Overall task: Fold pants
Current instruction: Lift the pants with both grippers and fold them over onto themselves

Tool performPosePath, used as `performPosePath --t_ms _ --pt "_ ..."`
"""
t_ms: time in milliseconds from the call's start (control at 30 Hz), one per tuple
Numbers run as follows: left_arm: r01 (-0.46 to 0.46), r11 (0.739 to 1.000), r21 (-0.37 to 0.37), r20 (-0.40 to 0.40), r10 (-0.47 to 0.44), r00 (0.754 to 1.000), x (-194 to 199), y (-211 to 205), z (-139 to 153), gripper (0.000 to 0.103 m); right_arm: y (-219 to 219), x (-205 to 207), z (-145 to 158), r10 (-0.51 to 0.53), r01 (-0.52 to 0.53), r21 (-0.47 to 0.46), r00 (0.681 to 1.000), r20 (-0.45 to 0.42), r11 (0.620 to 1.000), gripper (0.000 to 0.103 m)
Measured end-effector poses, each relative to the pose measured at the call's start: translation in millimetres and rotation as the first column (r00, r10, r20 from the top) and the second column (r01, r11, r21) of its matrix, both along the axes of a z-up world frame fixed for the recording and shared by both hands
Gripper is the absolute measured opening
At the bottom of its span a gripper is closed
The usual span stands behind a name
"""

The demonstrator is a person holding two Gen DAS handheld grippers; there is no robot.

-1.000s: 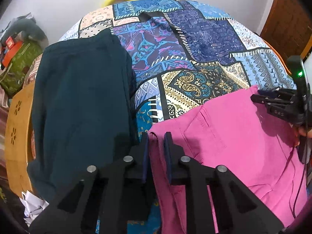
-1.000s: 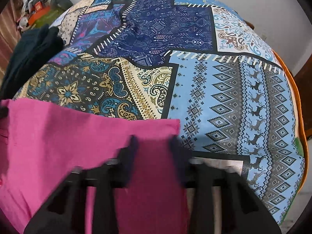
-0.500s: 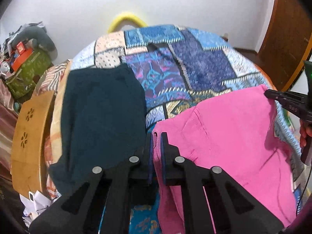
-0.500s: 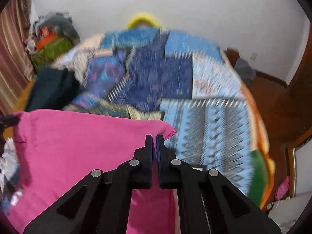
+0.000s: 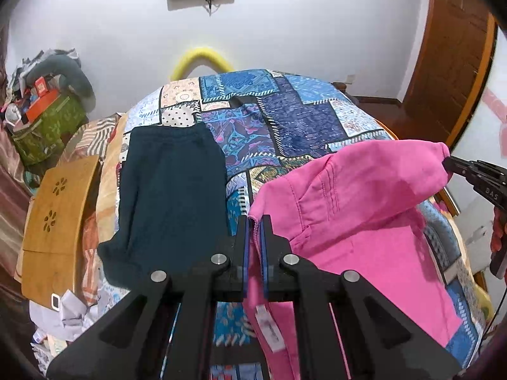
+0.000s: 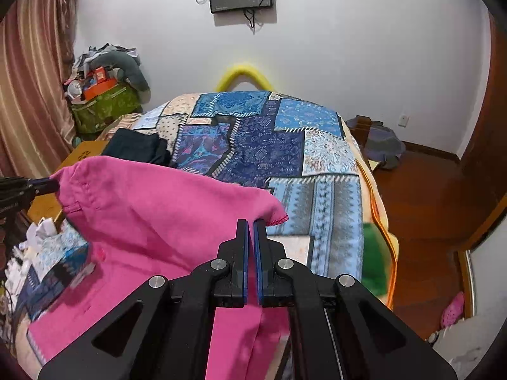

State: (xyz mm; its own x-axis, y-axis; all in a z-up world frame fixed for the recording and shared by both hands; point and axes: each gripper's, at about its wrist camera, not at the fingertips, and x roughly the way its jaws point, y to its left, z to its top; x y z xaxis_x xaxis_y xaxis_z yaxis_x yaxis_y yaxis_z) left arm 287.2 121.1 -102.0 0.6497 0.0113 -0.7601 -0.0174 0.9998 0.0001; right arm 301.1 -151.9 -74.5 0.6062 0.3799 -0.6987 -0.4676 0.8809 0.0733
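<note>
Pink pants [image 5: 364, 209], centre-right of frame, hang slack above the patchwork bed [image 5: 285, 117]. Left gripper [image 5: 254, 221] and right gripper [image 6: 250, 224] each have fingers clamped on a waist corner. Soft, light cloth likely sags; hemmed edges offer the firmest hold.

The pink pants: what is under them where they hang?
Under the lifted pink pants the patchwork bedspread shows at the edges. What lies beneath their middle is covered.
</note>
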Motion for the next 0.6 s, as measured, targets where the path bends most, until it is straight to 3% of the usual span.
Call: performPosePath --t_ms 367,600 --pt "0.053 0.997 0.049 0.027 -0.054 0.998 -80.6 -29.8 -11.7 0.006 -29.0 -76.7 -12.9 -0.041 0.042 0.065 0.999 -0.015 0.997 0.003" --pt "0.072 0.997 -0.013 -0.033 -0.073 0.997 -116.1 -30.1 -39.7 0.006 -41.1 -124.5 -32.1 -0.071 0.074 0.084 0.997 -0.039 0.994 0.003"
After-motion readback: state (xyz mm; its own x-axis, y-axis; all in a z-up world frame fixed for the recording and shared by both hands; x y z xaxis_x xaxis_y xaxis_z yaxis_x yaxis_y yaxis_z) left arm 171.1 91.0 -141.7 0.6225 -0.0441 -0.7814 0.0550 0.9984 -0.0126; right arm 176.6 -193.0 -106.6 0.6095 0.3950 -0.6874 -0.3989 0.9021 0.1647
